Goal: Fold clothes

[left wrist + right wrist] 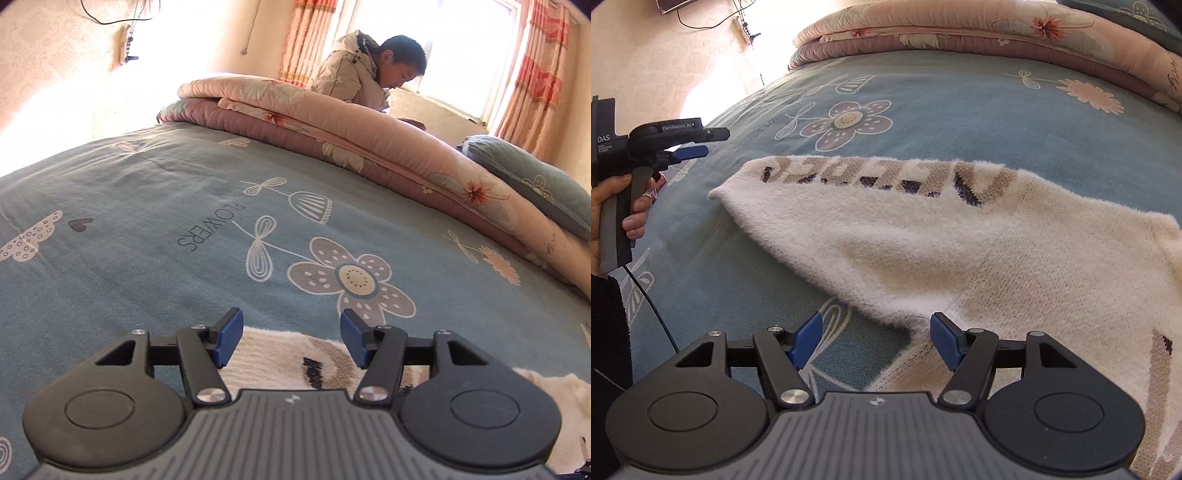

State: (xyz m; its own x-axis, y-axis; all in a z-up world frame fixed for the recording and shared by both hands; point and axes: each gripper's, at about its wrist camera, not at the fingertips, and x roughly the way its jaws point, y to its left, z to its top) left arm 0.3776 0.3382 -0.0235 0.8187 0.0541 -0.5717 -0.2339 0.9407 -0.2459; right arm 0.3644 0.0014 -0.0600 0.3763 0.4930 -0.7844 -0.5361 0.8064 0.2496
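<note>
A blue-green bedsheet [960, 122] printed with flowers covers the bed, and a cream, fuzzy sweater [905, 240] with a tan band of dark lettering lies flat on it, one sleeve folded across toward the left. The right wrist view shows nearly the whole garment; the left wrist view catches only its edge, but shows a seated person [365, 70] behind the folded quilt [332, 125]. The right gripper [875, 341] hangs spread over the sweater's edge, pinching nothing. The left gripper [291, 341] is likewise parted and empty.
</note>
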